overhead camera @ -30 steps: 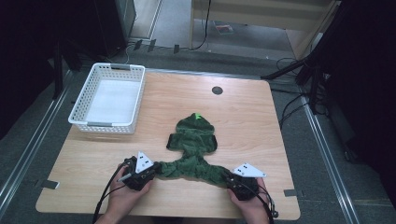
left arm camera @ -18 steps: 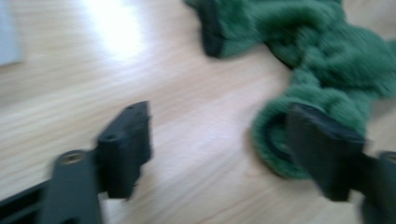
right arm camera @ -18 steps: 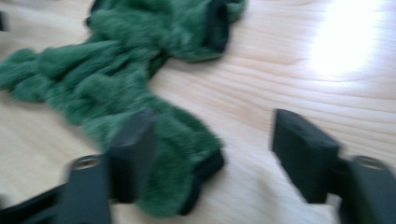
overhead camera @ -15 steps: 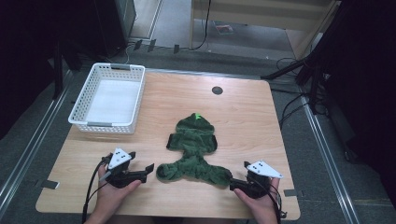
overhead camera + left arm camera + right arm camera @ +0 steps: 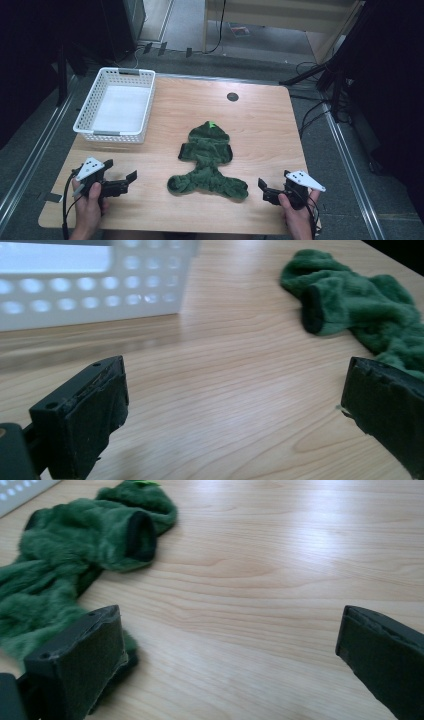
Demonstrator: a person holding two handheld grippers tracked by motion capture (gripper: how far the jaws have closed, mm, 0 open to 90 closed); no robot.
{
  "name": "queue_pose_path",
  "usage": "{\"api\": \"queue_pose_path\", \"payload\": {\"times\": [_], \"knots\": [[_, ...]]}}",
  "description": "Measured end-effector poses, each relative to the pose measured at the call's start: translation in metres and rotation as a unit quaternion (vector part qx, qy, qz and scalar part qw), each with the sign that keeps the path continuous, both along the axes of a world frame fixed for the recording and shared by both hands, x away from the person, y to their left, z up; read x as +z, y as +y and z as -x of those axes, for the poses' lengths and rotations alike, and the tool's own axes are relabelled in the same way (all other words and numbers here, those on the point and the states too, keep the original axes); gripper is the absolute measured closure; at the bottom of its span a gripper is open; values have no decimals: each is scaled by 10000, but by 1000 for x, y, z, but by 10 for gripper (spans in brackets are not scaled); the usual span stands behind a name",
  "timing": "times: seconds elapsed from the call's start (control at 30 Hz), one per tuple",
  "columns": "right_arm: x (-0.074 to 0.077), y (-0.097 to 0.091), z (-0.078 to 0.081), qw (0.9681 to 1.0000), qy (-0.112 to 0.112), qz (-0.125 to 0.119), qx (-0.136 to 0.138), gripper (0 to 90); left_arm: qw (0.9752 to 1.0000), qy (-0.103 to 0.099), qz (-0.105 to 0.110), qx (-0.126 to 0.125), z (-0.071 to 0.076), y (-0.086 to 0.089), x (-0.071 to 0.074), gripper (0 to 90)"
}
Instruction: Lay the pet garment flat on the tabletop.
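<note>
Wooden counter [image 5: 260, 130] held a green garment [image 5: 207, 162] spread flat mid-frame; both grippers, left [image 5: 131, 179] and right [image 5: 262, 187], had just released their fingers, likely after smoothing it.

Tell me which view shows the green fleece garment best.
The high view: the whole green fleece garment lies flat on the table, outline complete. The left gripper view catches one sleeve opening and part of the body; the right gripper view shows the other sleeve opening and nearby folds.

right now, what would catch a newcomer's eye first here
The fuzzy green garment lying flat mid-table stands out most. The left gripper and right gripper flank it near the front edge, jaws just opened, nothing between them. A white basket sits at the table's far left.
</note>
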State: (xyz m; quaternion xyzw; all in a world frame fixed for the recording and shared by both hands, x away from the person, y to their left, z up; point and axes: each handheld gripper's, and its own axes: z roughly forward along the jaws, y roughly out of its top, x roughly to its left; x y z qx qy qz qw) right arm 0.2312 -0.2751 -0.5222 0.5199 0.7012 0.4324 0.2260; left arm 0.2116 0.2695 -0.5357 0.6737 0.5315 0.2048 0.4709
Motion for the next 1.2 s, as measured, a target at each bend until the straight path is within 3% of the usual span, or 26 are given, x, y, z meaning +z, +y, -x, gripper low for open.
{"api": "queue_pose_path", "payload": {"times": [0.1,0.4,0.47,0.67,0.87,0.93,1.03,1.2], "knots": [[-2,-10,-2,9999,24,-1,-140,0,9998,-25,5,216,3,18,0,0],[-12,-41,-6,9985,78,5,-540,0,9986,-8,-4,527,10,52,-3,0],[-14,-50,-5,9979,54,100,-640,0,9982,-15,-41,601,11,60,-4,0],[-17,-58,-3,9973,82,192,-709,0,9958,28,-24,910,17,89,-7,0],[-21,-63,-3,9965,154,206,-793,0,9930,54,-141,1174,20,115,-10,0],[-21,-64,-3,9964,175,207,-803,0,9922,60,-75,1246,22,122,-10,0],[-22,-66,-1,9963,169,178,-821,0,9912,60,-55,1321,24,128,-10,0],[-23,-68,-2,9964,190,82,-821,0,9918,167,122,1261,20,130,-14,0]]}}
